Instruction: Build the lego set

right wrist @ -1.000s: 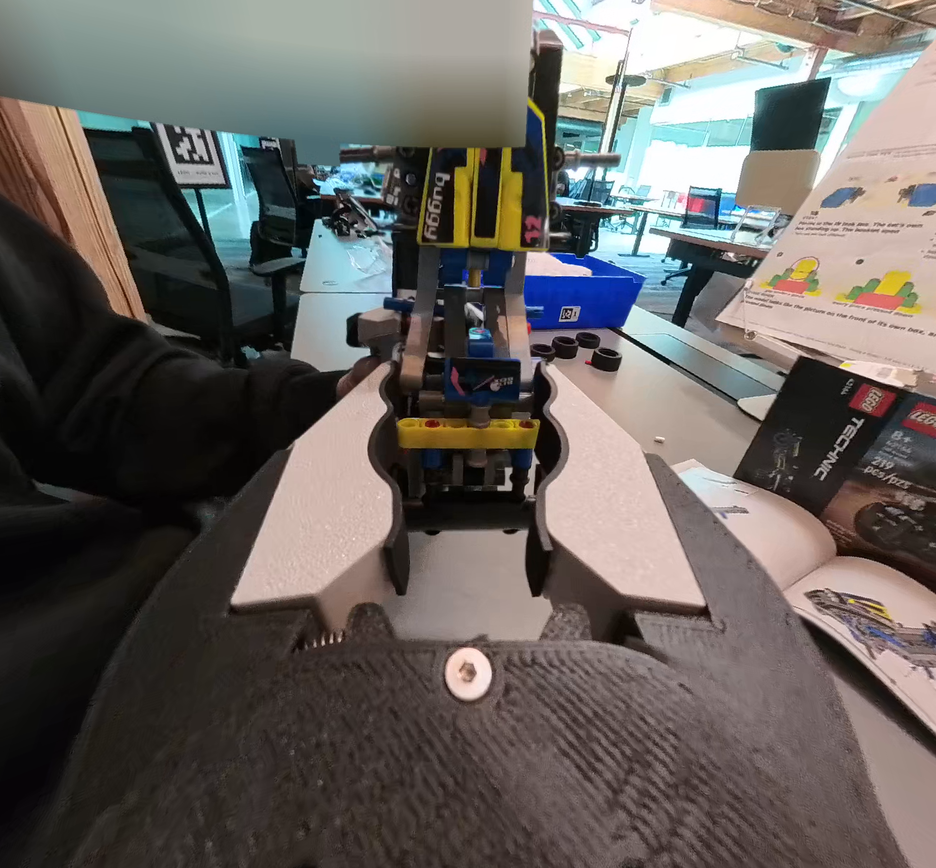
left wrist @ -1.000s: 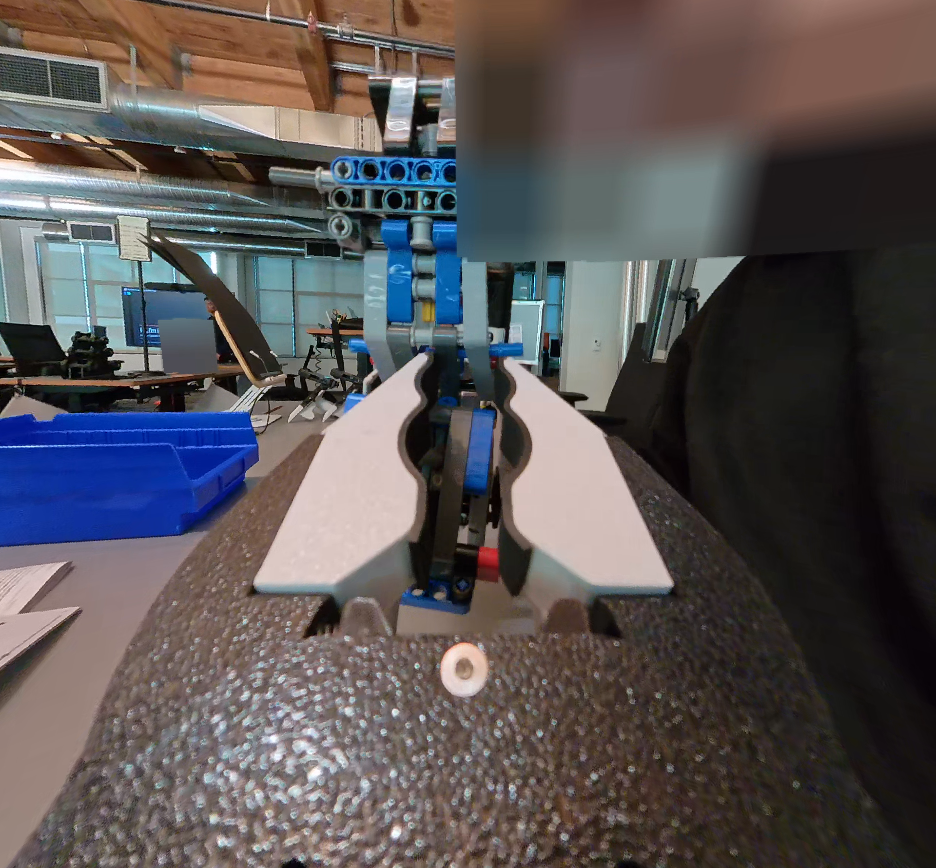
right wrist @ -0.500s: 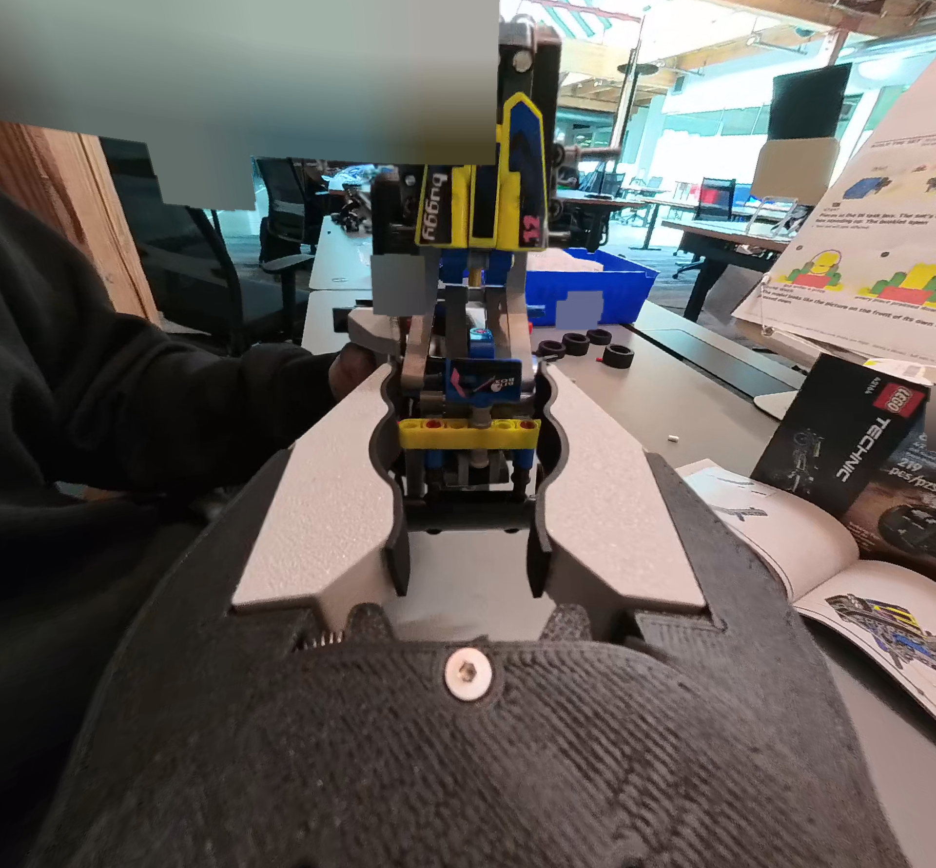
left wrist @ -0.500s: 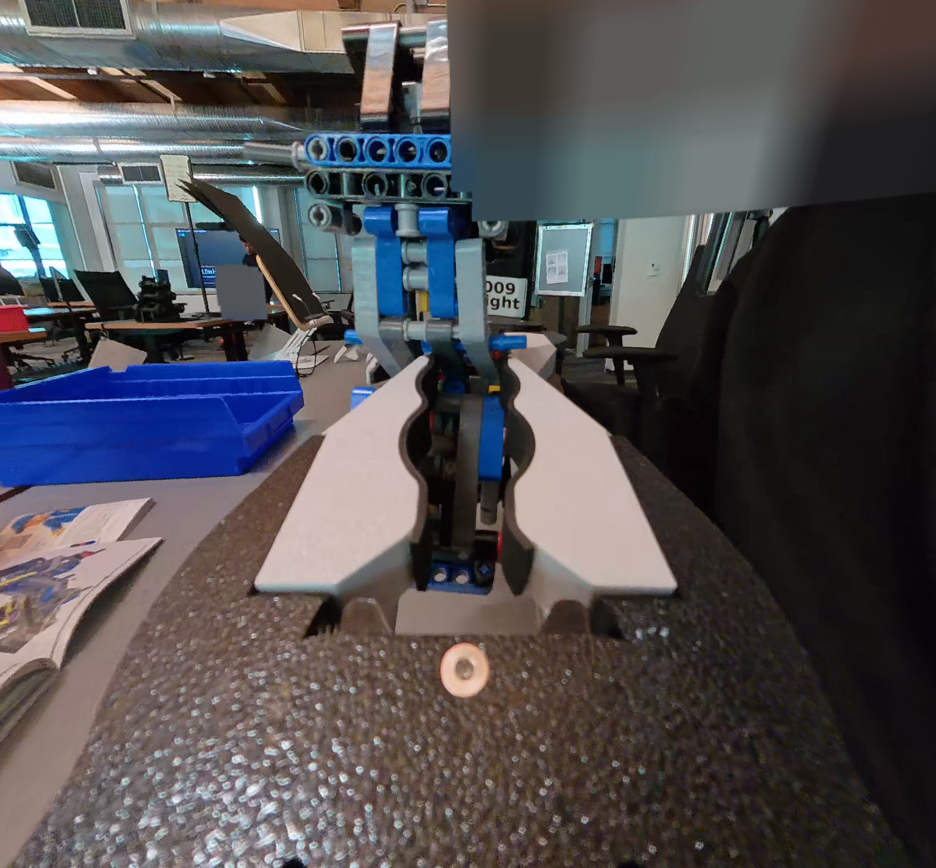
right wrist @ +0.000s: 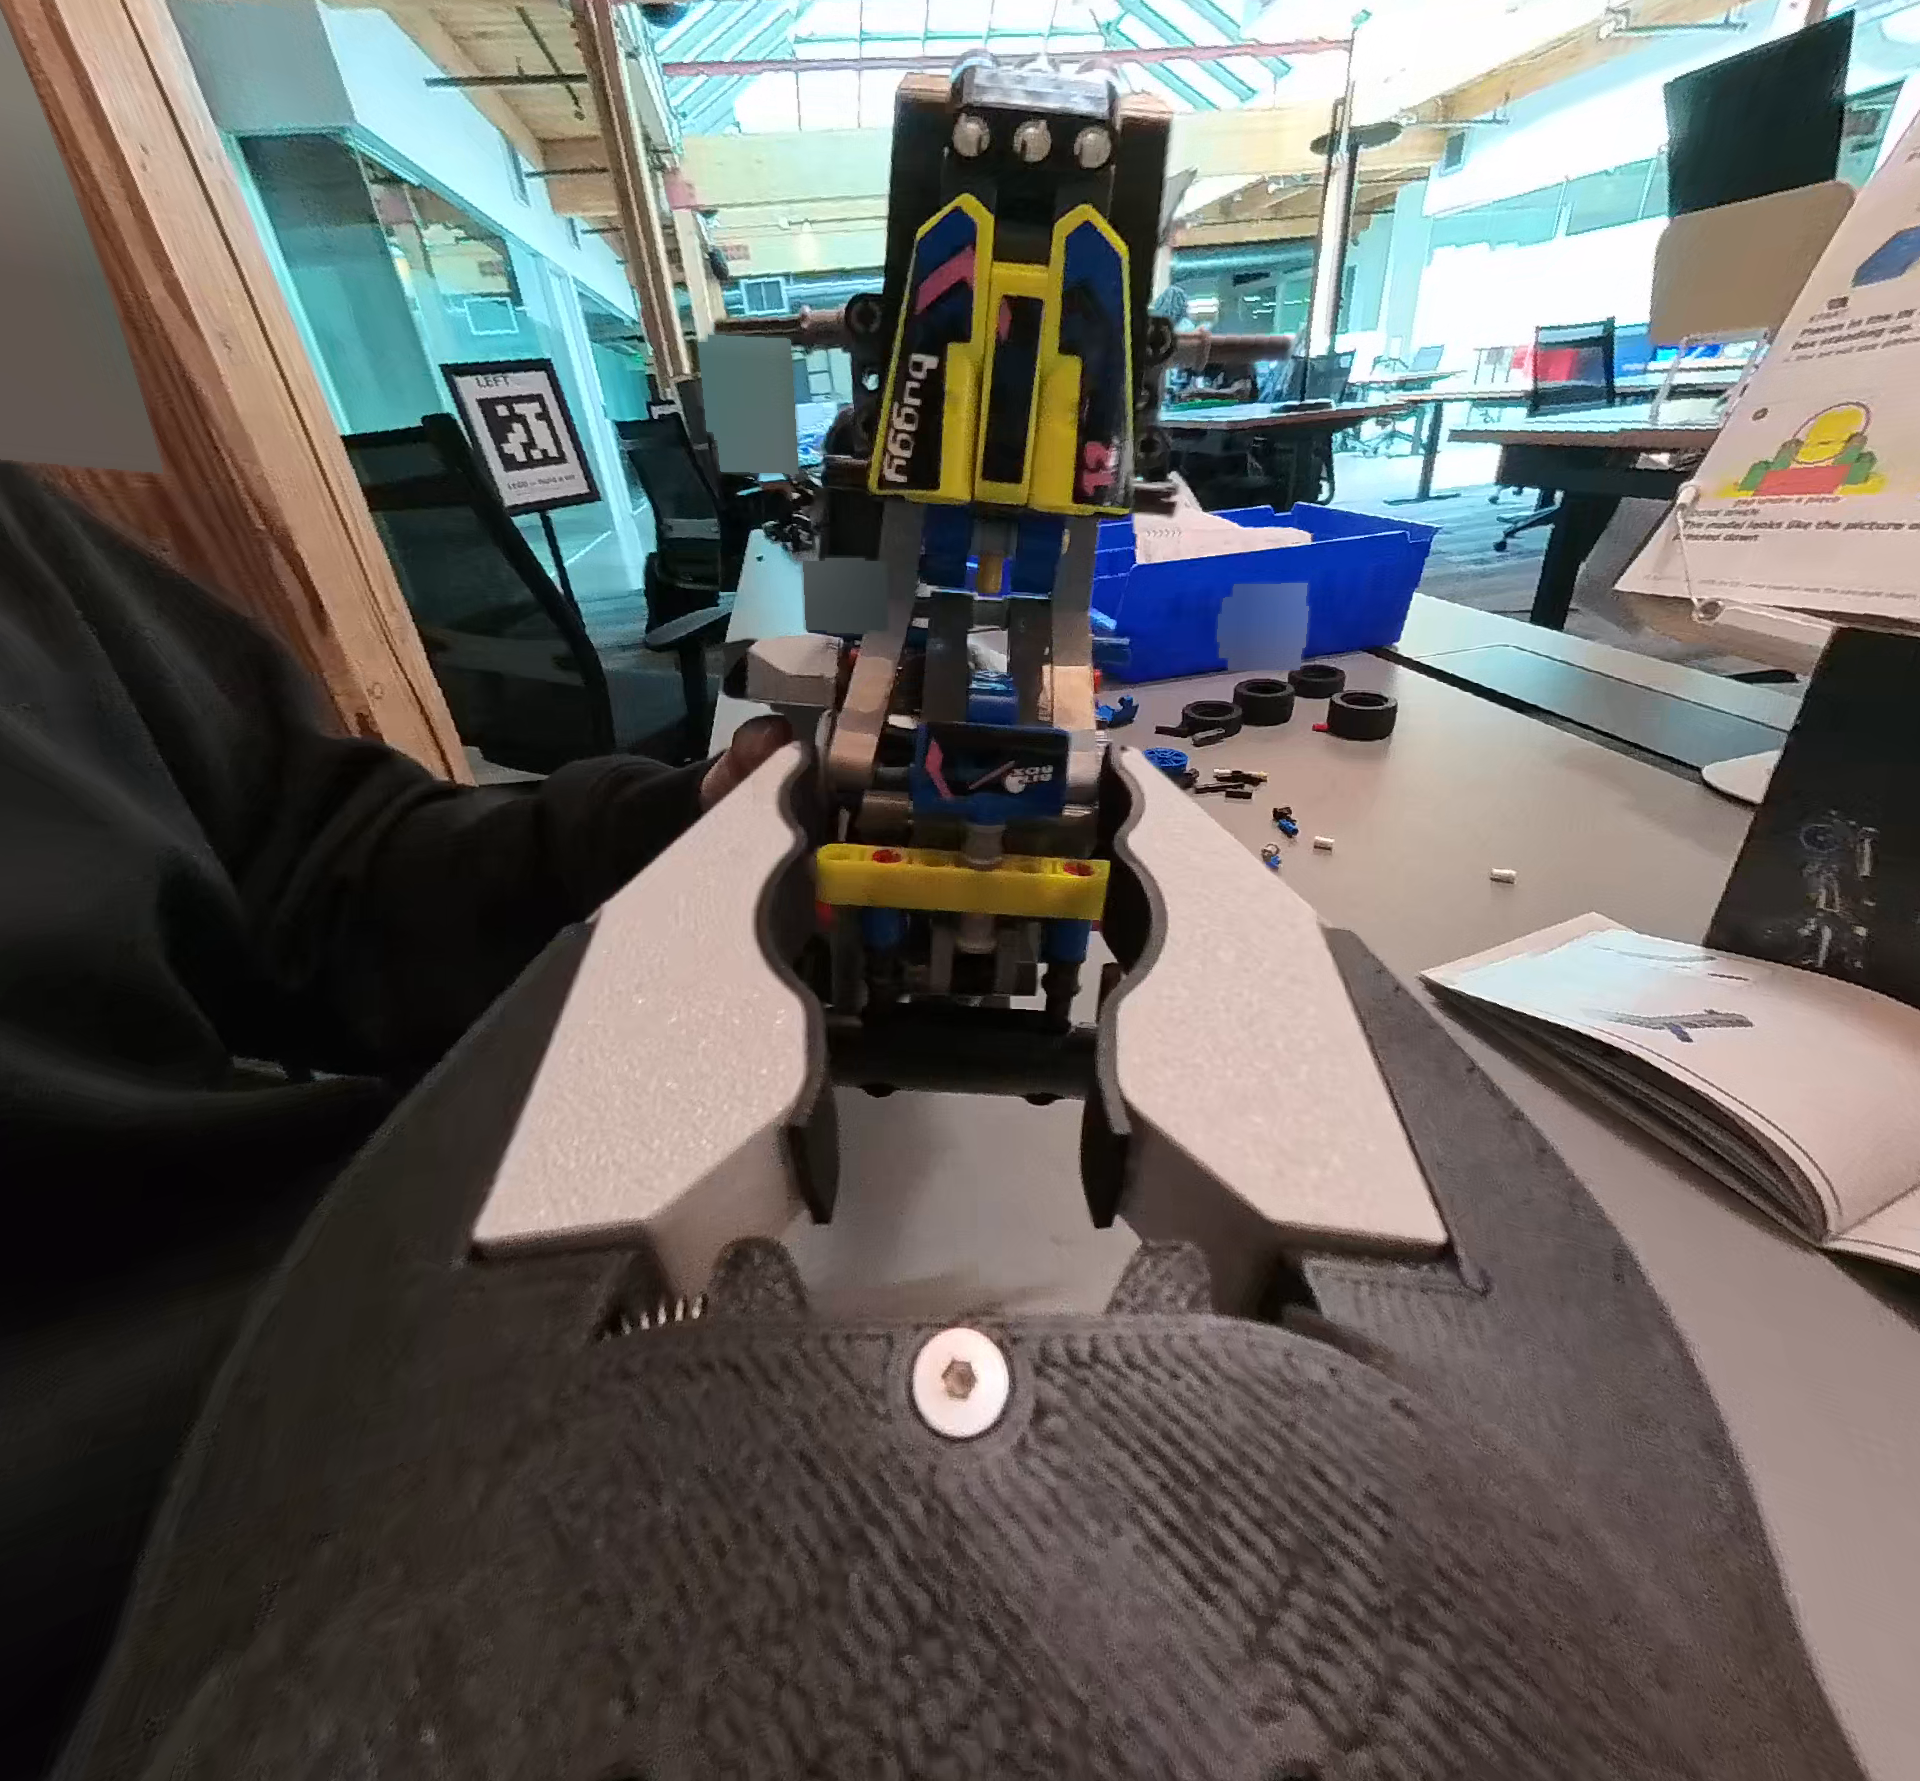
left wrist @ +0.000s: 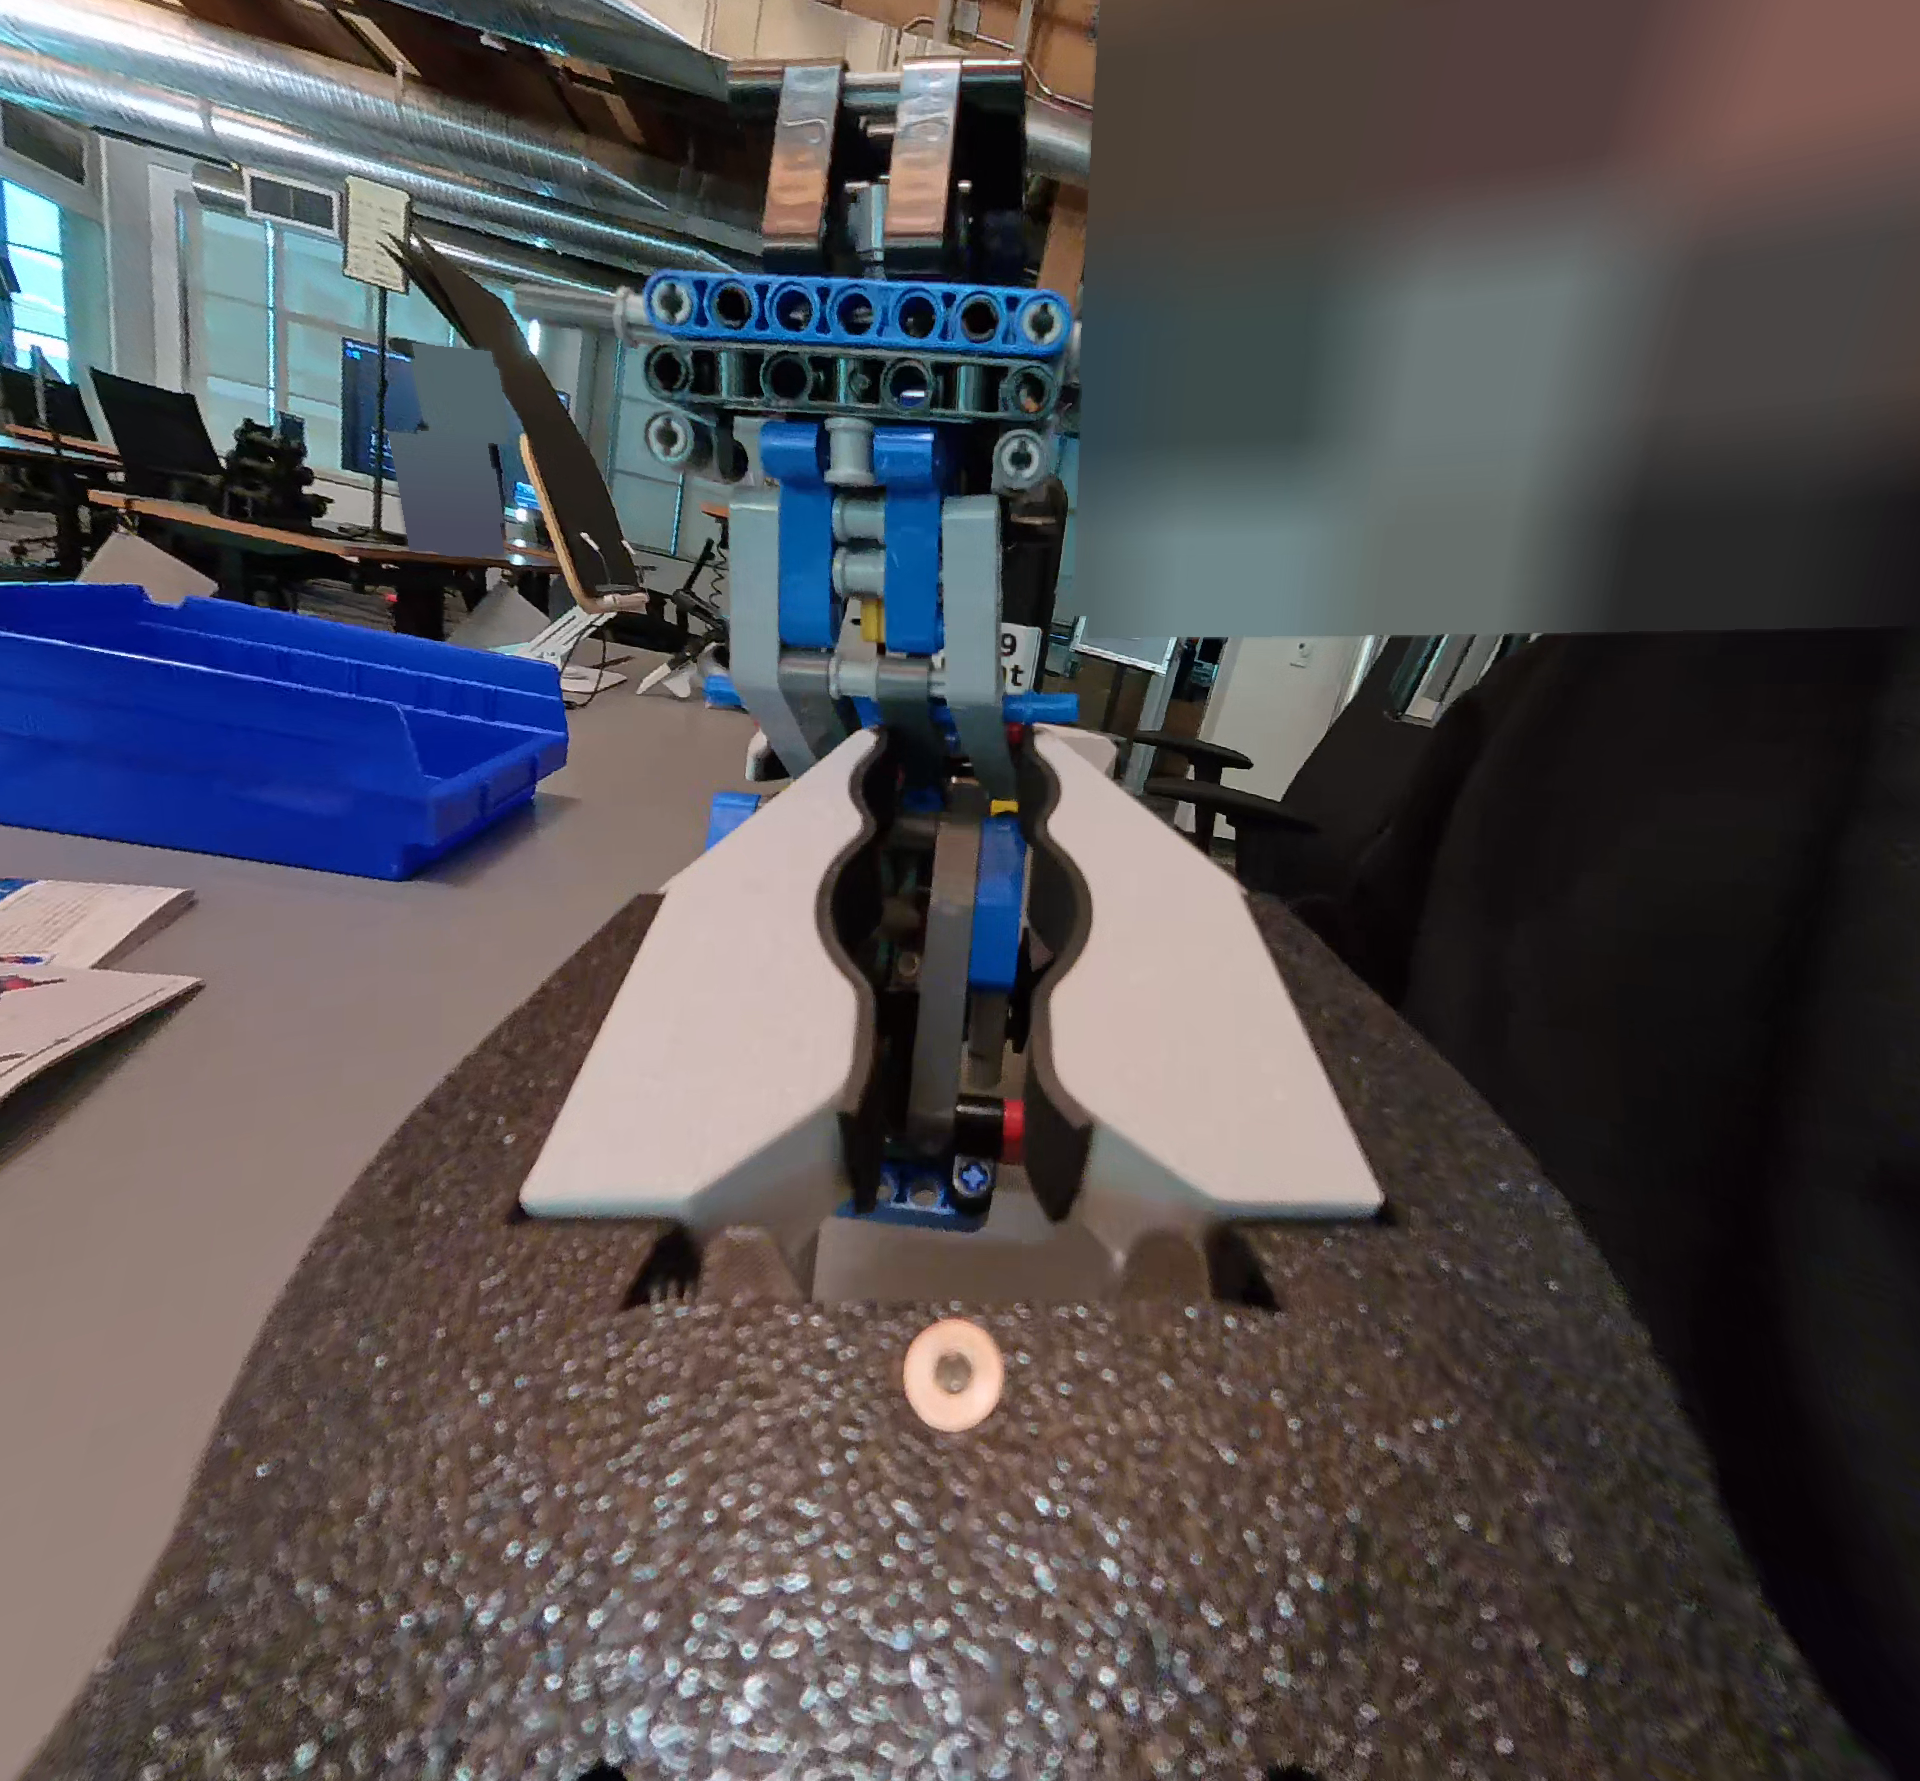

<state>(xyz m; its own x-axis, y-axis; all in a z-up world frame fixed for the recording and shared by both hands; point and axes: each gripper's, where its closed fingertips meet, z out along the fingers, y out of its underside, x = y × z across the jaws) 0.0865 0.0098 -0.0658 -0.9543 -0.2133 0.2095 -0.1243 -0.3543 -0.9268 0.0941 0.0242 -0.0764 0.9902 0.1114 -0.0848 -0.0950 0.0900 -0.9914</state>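
A toy-brick buggy model of blue, grey, black and yellow parts is held in the air between both grippers. In the left wrist view my left gripper point(left wrist: 951, 755) is shut on the narrow grey-and-blue frame of the model point(left wrist: 852, 526), whose underside with perforated beams faces the camera. In the right wrist view my right gripper point(right wrist: 956, 765) is shut on the wider body of the model point(right wrist: 997, 381), its pads pressing the sides by the yellow beam point(right wrist: 961, 884). A grey finger of the left gripper point(right wrist: 790, 677) and a hand point(right wrist: 743, 755) show beyond the model.
A blue bin point(left wrist: 260, 744) stands on the grey table point(left wrist: 312, 1004); it also shows in the right wrist view point(right wrist: 1351, 578). Several black tyres point(right wrist: 1278, 703) and small loose parts point(right wrist: 1226, 781) lie beside it. An open booklet point(right wrist: 1714, 1056) and a dark box point(right wrist: 1849, 827) are at the right. A black-sleeved arm point(right wrist: 260, 848) is at the left. Less than 4 cm separates the two grippers' tips.
Both grippers have turned and shifted together with the model, so the background slid in both views. Both grips on the model are unchanged.
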